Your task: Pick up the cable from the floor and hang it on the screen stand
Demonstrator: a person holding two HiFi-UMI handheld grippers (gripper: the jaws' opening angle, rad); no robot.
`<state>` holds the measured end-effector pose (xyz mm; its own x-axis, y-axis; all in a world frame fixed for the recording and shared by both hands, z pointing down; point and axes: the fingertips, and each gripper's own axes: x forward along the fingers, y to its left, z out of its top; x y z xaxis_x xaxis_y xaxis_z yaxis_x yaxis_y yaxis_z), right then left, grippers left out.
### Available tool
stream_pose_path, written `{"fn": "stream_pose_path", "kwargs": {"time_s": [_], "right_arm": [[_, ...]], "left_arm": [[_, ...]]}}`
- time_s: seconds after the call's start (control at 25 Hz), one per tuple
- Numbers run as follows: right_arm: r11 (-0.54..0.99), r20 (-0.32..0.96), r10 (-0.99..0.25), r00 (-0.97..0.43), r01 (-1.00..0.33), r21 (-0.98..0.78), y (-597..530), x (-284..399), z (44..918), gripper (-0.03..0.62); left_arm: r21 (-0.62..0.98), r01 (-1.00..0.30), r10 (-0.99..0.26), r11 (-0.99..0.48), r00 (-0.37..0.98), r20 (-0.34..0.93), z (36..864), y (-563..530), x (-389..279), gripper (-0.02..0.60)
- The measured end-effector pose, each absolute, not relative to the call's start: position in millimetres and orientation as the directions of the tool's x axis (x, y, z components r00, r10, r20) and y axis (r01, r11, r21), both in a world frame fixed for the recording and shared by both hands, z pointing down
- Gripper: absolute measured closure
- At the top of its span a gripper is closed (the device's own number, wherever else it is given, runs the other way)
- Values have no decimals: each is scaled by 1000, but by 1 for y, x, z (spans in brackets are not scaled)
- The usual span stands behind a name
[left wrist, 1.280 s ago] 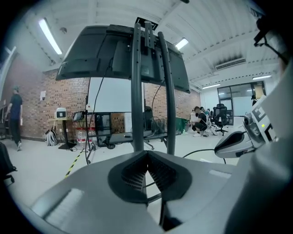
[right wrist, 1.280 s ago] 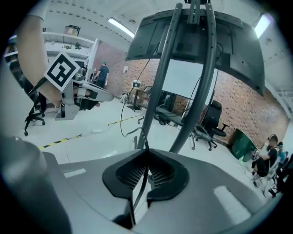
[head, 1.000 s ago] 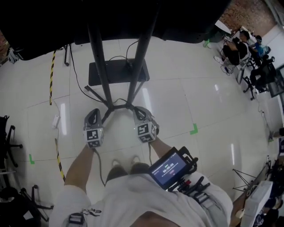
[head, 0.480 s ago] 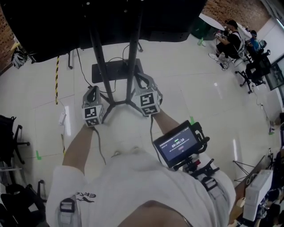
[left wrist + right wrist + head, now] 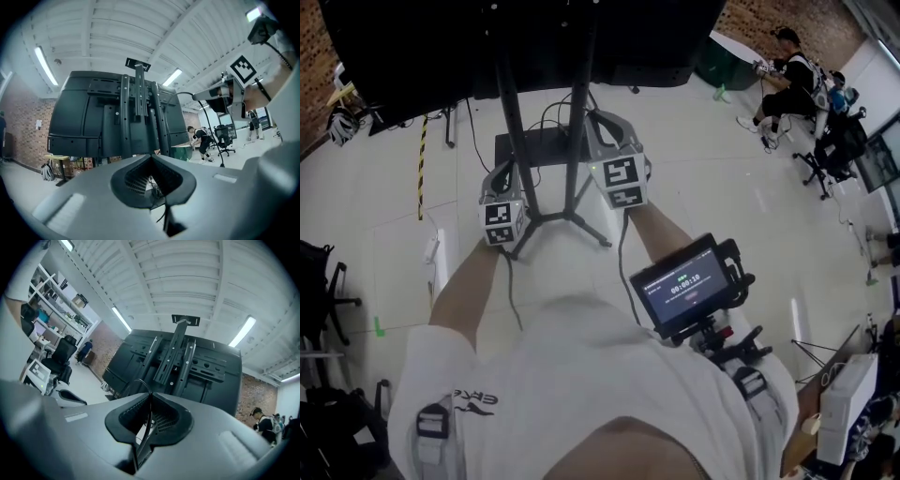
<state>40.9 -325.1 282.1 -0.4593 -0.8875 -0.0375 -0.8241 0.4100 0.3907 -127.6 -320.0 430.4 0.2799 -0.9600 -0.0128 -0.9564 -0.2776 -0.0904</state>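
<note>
The screen stand's two black poles (image 5: 508, 112) rise from splayed legs (image 5: 581, 223) to the dark screen (image 5: 487, 47). My left gripper (image 5: 508, 171) is raised beside the left pole. The right gripper (image 5: 602, 120) is higher, just right of the right pole. In the right gripper view, the jaws (image 5: 151, 394) are shut on a thin black cable (image 5: 146, 420) that arcs out ahead toward the mount bracket (image 5: 176, 357). In the left gripper view, the jaws (image 5: 151, 156) are shut, with a thin cable (image 5: 164, 213) trailing from below them, facing the screen's back (image 5: 93, 117).
A black base box (image 5: 546, 142) with loose wires lies on the floor behind the poles. A white power strip (image 5: 434, 248) and yellow-black tape (image 5: 421, 169) lie to the left. People sit at desks far right (image 5: 787, 84). A small monitor (image 5: 684, 286) hangs at my hip.
Both grippers have risen from floor level at the stand's legs to beside the poles. The right one climbed further than the left.
</note>
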Motion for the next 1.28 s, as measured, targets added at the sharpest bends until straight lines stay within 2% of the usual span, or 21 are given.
{"fn": "stream_pose_path", "kwargs": {"time_s": [0.28, 0.44, 0.6, 1.0, 1.28], "right_arm": [[390, -101, -882, -460, -834, 390, -324, 40, 235, 562], [385, -124, -877, -464, -833, 398, -320, 40, 218, 562], [380, -142, -874, -465, -835, 398, -317, 39, 205, 562], [354, -190, -867, -460, -838, 415, -304, 42, 176, 562], [319, -199, -880, -430, -849, 421, -306, 54, 169, 562]], "left_arm": [[-156, -917, -930, -367, 364, 52, 447, -329, -96, 573], [-178, -892, -909, -416, 405, 97, 465, -334, -78, 509], [-192, -879, -898, -437, 414, 150, 484, -342, -72, 472], [-201, -887, -905, -414, 378, 196, 512, -366, -74, 465], [-177, -875, -888, -451, 420, 185, 514, -365, -60, 468]]}}
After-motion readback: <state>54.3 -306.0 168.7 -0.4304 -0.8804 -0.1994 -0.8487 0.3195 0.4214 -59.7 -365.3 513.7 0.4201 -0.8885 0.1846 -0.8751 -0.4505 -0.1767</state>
